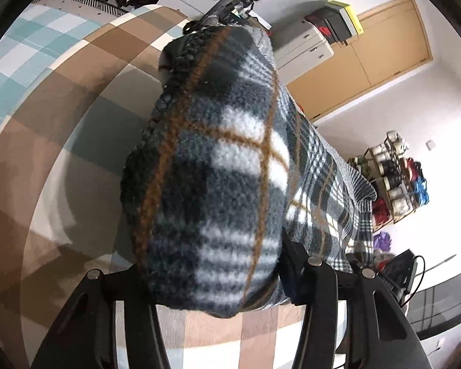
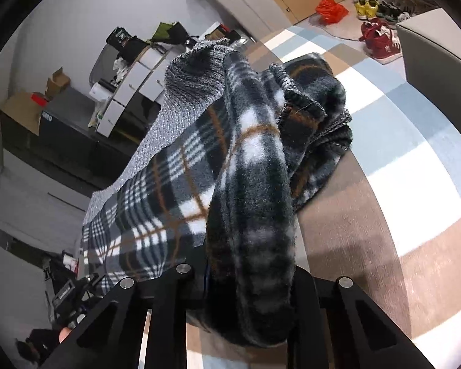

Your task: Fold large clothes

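Left wrist and right wrist views: both jaws pinch bunched plaid fleece [image 1: 212,190], fingertips buried beneath it.

The fleece garment [image 1: 212,166] is plaid: charcoal, grey and white with thin orange-brown lines, its reverse [image 2: 187,98] grey knit. The tabletop [image 1: 76,98] is checked brown, white and teal.

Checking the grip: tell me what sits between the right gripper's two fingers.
A thick bunched fold of the plaid fleece garment fills the right gripper, shown in the right wrist view.
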`<action>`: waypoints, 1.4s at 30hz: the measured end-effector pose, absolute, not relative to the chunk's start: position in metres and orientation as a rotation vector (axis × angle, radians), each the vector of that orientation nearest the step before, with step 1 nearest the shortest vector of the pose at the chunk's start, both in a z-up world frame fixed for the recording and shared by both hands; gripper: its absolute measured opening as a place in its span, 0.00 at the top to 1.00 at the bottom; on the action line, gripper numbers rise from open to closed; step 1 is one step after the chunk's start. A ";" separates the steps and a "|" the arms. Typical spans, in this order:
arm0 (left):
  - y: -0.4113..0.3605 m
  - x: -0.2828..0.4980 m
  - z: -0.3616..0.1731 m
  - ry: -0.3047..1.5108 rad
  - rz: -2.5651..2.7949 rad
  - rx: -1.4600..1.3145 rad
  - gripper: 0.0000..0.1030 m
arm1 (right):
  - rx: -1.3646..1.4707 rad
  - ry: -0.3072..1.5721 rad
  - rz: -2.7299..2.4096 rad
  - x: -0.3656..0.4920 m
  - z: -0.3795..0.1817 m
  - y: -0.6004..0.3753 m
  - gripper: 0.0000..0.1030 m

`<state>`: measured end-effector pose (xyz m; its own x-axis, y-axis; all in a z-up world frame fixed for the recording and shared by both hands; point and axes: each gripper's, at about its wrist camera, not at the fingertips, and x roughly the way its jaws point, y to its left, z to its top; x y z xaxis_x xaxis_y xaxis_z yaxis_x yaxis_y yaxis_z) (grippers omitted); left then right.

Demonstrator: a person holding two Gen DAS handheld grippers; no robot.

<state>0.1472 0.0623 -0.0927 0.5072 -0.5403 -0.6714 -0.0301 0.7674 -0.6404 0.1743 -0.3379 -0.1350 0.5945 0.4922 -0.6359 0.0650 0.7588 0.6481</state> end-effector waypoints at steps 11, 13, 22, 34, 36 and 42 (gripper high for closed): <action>0.038 0.088 -0.081 1.039 -0.307 -0.494 0.56 | 0.563 0.954 0.159 0.118 -0.121 -0.334 0.79; 0.037 0.077 -0.081 1.037 -0.281 -0.474 0.56 | 0.522 0.957 0.151 0.102 -0.120 -0.330 0.80; 0.044 0.073 -0.078 1.057 -0.230 -0.415 0.39 | 0.494 0.916 0.112 0.075 -0.126 -0.340 0.65; 0.059 0.052 -0.015 0.826 -0.062 -0.188 0.34 | 0.372 0.576 -0.012 0.033 -0.051 -0.326 0.15; 0.041 0.052 -0.006 0.789 -0.095 -0.107 0.31 | 0.327 0.559 0.055 0.035 -0.040 -0.304 0.11; -0.012 0.059 -0.014 0.721 -0.105 0.106 0.19 | 0.210 0.769 0.059 0.086 -0.047 -0.249 0.07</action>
